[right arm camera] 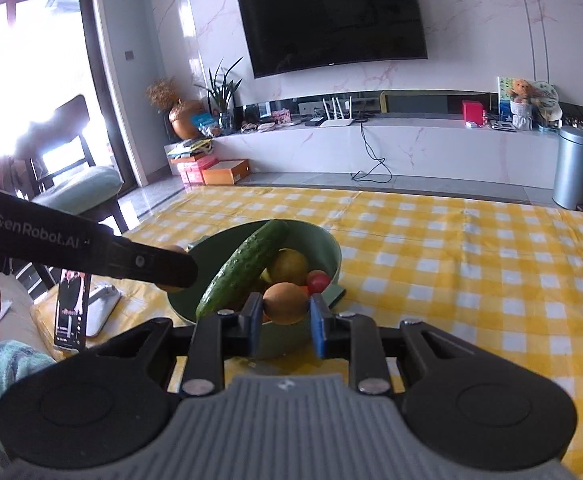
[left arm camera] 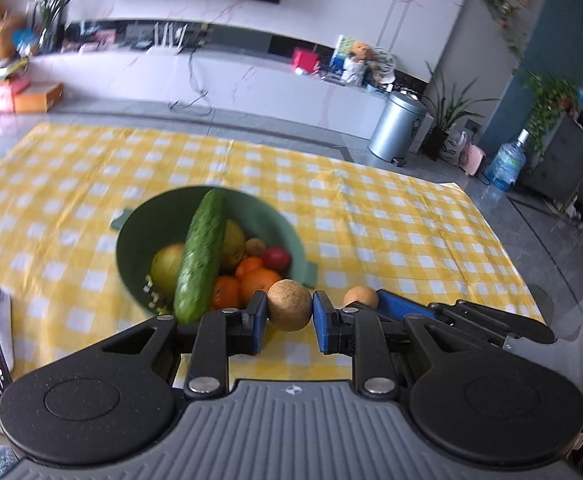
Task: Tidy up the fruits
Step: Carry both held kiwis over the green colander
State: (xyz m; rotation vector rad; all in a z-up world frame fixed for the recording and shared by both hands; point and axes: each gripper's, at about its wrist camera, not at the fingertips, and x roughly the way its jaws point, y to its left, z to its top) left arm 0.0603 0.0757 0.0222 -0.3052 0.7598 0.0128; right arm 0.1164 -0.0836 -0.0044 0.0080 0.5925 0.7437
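On the yellow-checked cloth (left arm camera: 371, 216), centre-left of the left wrist view: one green bowl (left arm camera: 131, 232), two-handled, already well stocked.

Contents of the bowl, as seen:
- one cucumber (left arm camera: 201, 256), long, leaning across the rim and standing proud of it;
- one pale yellow-green fruit (left arm camera: 165, 268) at its left;
- one yellowish fruit (left arm camera: 233, 242) behind the cucumber;
- oranges (left arm camera: 257, 280), several, at the near side;
- one small red fruit (left arm camera: 276, 258);
- one small brown fruit (left arm camera: 254, 246), kind not clear.

Held items:
- left gripper (left arm camera: 289, 312), lower centre of its view: jaws drawn in on a round, tan, rough-skinned fruit (left arm camera: 289, 310), blue pads pressing both sides, just this side of the bowl's near rim.
- right gripper (right arm camera: 285, 310), lower centre of the right wrist view: jaws closed on a brown-orange oval fruit (right arm camera: 285, 302), held in front of the bowl (right arm camera: 323, 240). The same gripper shows at right of the left view, its fruit visible as a small tan shape.

Loose fruit on the cloth: none in view.

Status, as judged: most of the sorting looks done, the bowl being nearly full. Remaining: the two carried pieces to be set down inside. Free space appears to lie at the right of the cucumber; the slanting cucumber may need care so that nothing rolls out.
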